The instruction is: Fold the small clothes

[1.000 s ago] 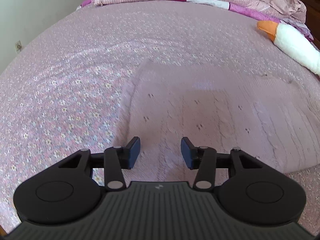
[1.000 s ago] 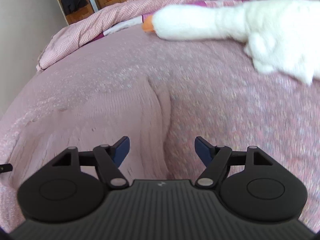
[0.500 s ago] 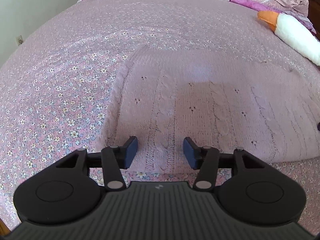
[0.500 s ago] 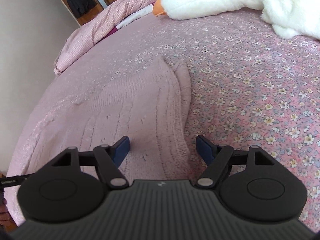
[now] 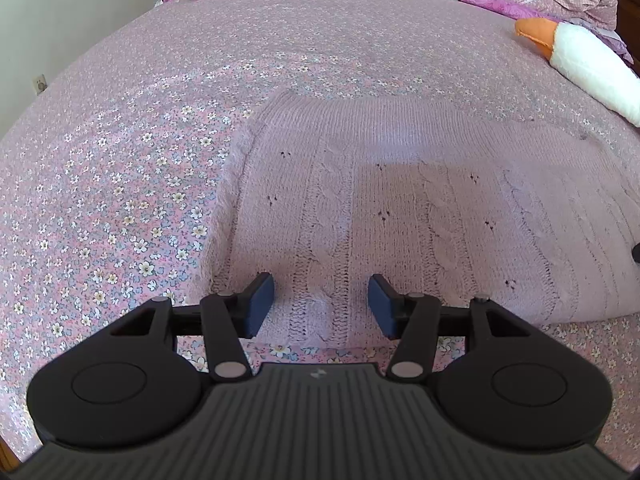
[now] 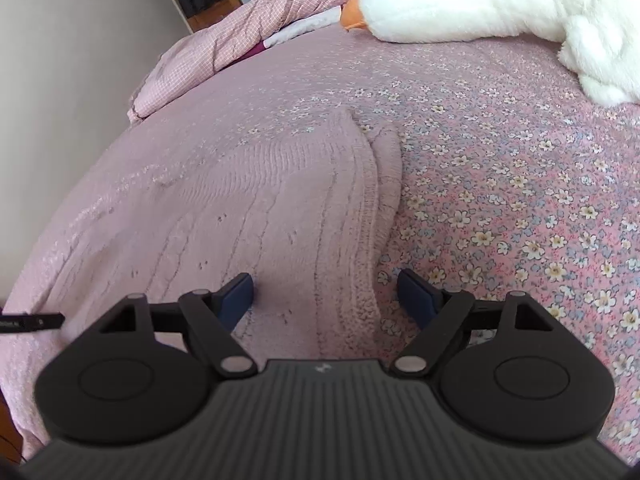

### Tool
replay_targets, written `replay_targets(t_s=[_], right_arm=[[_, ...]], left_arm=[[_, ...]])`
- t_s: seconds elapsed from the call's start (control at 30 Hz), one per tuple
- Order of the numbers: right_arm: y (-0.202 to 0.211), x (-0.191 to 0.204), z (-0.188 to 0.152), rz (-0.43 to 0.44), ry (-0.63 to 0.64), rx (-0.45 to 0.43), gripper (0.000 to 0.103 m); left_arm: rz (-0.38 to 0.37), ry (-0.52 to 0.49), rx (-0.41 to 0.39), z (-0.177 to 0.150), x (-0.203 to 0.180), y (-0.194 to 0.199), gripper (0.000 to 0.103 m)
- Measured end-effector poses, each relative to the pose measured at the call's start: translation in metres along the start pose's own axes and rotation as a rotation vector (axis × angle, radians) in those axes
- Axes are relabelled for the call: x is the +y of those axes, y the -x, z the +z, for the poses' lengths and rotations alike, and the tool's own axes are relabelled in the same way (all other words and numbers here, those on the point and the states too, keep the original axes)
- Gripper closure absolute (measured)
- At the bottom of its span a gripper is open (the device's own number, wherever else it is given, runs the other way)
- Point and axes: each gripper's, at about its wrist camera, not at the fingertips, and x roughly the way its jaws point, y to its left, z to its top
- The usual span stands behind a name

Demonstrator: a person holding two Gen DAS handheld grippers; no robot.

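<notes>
Your pink knit sweater [image 5: 420, 216] lies flat mid-bed on the floral bedspread [image 5: 120, 184], apparently unfolded; your left gripper [image 5: 321, 300] and right gripper [image 6: 325, 295] both gape wide over its near hem, gripping nothing

Item: one pale pink cable-knit sweater [image 5: 420, 216], small eyelet holes running in columns between the cables. It lies flat on the floral bedspread [image 5: 120, 184], spread wide. Its near hem faces the cameras. In the right wrist view, one side edge shows a narrow layer doubled alongside the body [image 6: 384, 168].
</notes>
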Motion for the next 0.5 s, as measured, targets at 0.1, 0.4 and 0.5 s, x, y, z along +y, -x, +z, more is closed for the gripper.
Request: replay_targets(t_s=[0.1, 0.4, 0.5], right_arm=[[0.001, -0.003, 0.006, 0.076, -0.098, 0.021, 0.039], [-0.003, -0.034, -0.002, 0.205, -0.370, 0.021, 0.051], [-0.001, -0.037, -0.006, 0.211, -0.356, 0.019, 0.058]], left_arm=[[0.004, -0.004, 0.000, 0.000, -0.001, 0.000, 0.042], [-0.004, -0.002, 0.007, 0.002, 0.000, -0.003, 0.042], [-0.001, -0.002, 0.007, 0.002, 0.000, -0.004, 0.041]])
